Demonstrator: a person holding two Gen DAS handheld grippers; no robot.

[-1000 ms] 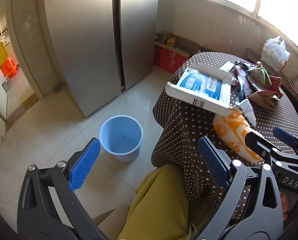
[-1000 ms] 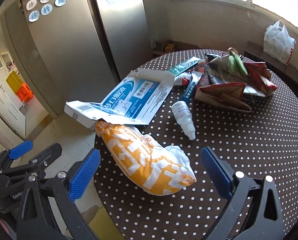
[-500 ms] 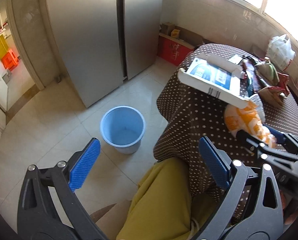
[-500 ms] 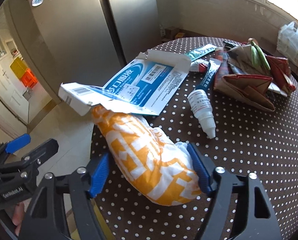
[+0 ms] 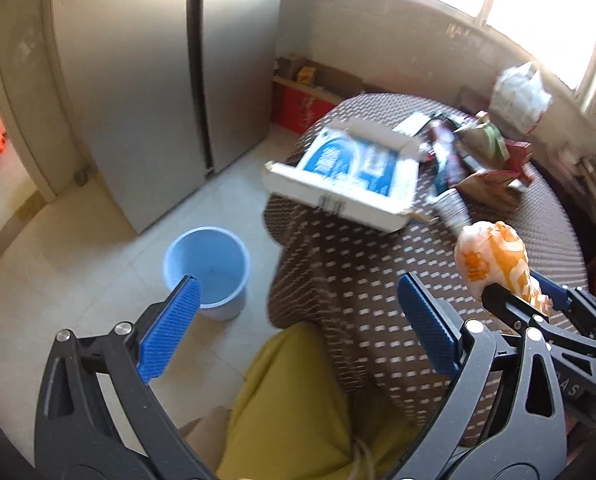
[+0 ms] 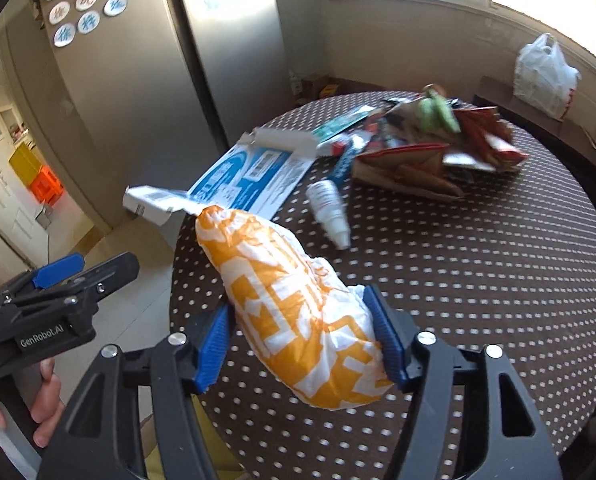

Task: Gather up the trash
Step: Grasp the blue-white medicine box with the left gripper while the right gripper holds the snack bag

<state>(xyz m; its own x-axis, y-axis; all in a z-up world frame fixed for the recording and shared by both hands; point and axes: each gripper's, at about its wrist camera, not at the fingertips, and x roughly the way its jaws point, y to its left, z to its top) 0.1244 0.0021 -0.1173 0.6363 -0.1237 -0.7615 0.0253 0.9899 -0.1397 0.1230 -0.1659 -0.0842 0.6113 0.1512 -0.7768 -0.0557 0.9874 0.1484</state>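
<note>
My right gripper (image 6: 301, 340) is shut on an orange and white plastic bag (image 6: 294, 304) and holds it lifted above the near edge of the round polka-dot table (image 6: 477, 280). The bag also shows in the left wrist view (image 5: 493, 260), at the right. My left gripper (image 5: 298, 336) is open and empty, held off the table over the floor, with a blue bucket (image 5: 208, 268) on the floor just beyond its left finger. A flattened blue and white carton (image 6: 242, 180) overhangs the table's far left edge.
A white bottle (image 6: 329, 212), tubes and a heap of wrappers and paper bags (image 6: 429, 148) lie at the back of the table. A steel fridge (image 5: 170, 60) stands behind the bucket. A white plastic bag (image 6: 545, 76) sits by the window. My yellow-trousered leg (image 5: 294, 408) is below.
My right gripper moved forward, closed around the orange bag and lifted it off the table. My left gripper stayed open and turned slightly toward the table.
</note>
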